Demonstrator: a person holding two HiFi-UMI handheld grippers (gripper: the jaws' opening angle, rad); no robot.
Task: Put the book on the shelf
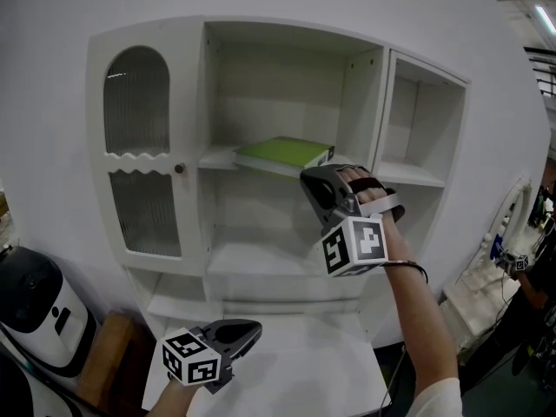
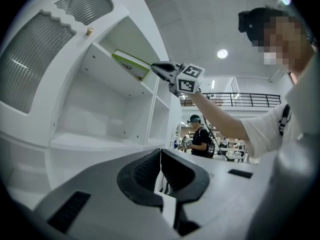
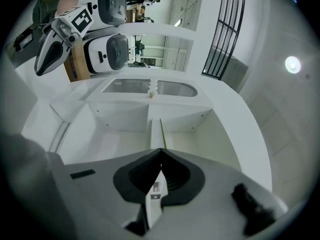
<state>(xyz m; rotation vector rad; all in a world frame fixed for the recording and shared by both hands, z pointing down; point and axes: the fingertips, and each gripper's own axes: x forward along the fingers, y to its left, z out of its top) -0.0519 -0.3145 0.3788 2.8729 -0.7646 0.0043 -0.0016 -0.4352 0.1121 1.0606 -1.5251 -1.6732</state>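
Right gripper (image 3: pixel 160 150) fingers (image 3: pixel 139 171) together (apparently empty)

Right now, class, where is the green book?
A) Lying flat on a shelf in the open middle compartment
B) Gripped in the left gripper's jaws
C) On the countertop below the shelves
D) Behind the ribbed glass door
A: the green book lies flat on the shelf in the open middle compartment, with no gripper holding it.

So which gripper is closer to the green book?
Right. The right gripper is just in front of the green book on its shelf. The left gripper is far below, near the bottom ledge.
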